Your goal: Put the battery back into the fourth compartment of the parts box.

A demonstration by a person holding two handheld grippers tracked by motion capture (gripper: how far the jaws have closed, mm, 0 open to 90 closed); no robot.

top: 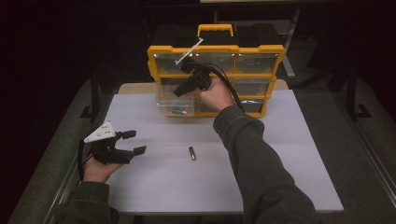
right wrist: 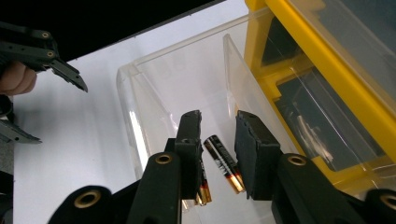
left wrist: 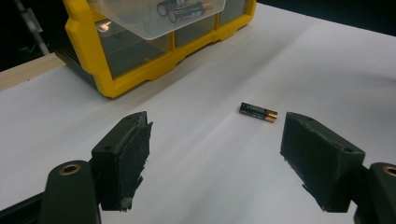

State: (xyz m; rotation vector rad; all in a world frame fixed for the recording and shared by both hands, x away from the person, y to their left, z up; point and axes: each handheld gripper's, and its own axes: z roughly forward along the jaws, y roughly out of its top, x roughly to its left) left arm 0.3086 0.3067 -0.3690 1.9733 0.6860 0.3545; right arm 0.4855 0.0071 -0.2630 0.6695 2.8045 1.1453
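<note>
The right gripper (right wrist: 218, 122) hangs over the clear drawer (right wrist: 140, 116) pulled out of the yellow organizer (top: 215, 70), jaws parted a little and gripping nothing; two batteries (right wrist: 225, 163) lie on the drawer floor just beneath them (one partly hidden behind a jaw). The left gripper (left wrist: 215, 154) hovers in front of the organizer, jaws spread wide and empty, with a single battery (left wrist: 258, 112) lying on the white table (top: 280, 154) between it and the organizer.
</note>
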